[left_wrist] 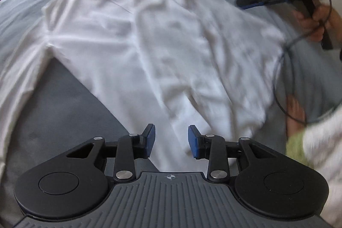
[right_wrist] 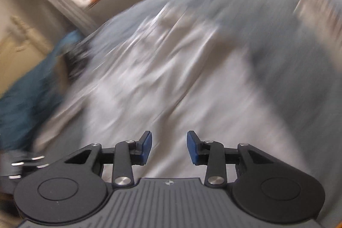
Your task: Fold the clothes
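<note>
White long-sleeved cotton shirt (left_wrist: 149,42) spread out flat on a grey-blue bed sheet (left_wrist: 64,112), wrinkled all over. Collar end far from the left wrist camera, top-left in that view; hem end nearest, reaching down to the lower middle of the view. One sleeve (left_wrist: 19,78) runs down the left side, angled away from the body, sheet showing in the wedge between them. A lengthwise crease runs down the body's middle. In the right wrist view the same white cloth (right_wrist: 171,82) fills the centre, heavily blurred, details unreadable.
</note>
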Available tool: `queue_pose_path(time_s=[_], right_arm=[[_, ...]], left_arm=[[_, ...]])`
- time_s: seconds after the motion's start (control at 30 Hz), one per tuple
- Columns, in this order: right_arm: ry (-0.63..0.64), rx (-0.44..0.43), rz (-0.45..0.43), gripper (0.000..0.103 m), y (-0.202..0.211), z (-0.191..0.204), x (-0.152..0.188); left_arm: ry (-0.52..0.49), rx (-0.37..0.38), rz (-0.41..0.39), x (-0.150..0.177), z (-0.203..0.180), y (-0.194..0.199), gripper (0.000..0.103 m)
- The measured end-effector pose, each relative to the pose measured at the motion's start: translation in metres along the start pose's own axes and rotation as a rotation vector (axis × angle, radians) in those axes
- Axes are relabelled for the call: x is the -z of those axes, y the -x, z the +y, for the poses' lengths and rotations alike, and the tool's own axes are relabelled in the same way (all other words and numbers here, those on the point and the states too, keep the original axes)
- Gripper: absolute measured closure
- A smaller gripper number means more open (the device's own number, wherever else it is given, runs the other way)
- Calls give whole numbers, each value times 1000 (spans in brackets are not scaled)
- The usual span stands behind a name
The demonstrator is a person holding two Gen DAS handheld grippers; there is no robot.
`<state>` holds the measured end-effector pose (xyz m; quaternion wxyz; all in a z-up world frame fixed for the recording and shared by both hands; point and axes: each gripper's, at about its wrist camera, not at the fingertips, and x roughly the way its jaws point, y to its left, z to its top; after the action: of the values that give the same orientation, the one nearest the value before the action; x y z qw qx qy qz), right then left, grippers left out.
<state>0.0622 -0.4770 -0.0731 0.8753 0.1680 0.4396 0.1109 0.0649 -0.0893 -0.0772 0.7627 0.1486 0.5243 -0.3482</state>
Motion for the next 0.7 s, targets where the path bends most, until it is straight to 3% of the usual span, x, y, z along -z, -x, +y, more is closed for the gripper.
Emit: queue_pose_path(time_s=[0.1, 0.23, 0.43, 0.53, 0.6, 0.7], right_arm=[[170, 155, -104, 64, -14, -8, -30], [379, 272, -128, 64, -59, -18, -57], [539, 269, -79, 65, -116, -30, -72], [589, 277, -100, 68, -133, -32, -71], [559, 252, -142, 81, -135, -38, -73], [413, 176, -231, 96, -125, -61, -76]], left_arm=[[46, -20, -13, -25, 7, -12, 70], [41, -53, 8, -51, 4, -36, 70], [-11, -93, 54, -83, -3, -68, 70], [-15, -91, 73, -100, -2, -83, 70], [-18, -96, 76, -111, -4, -90, 70], [4, -102, 44, -135, 0, -94, 70]])
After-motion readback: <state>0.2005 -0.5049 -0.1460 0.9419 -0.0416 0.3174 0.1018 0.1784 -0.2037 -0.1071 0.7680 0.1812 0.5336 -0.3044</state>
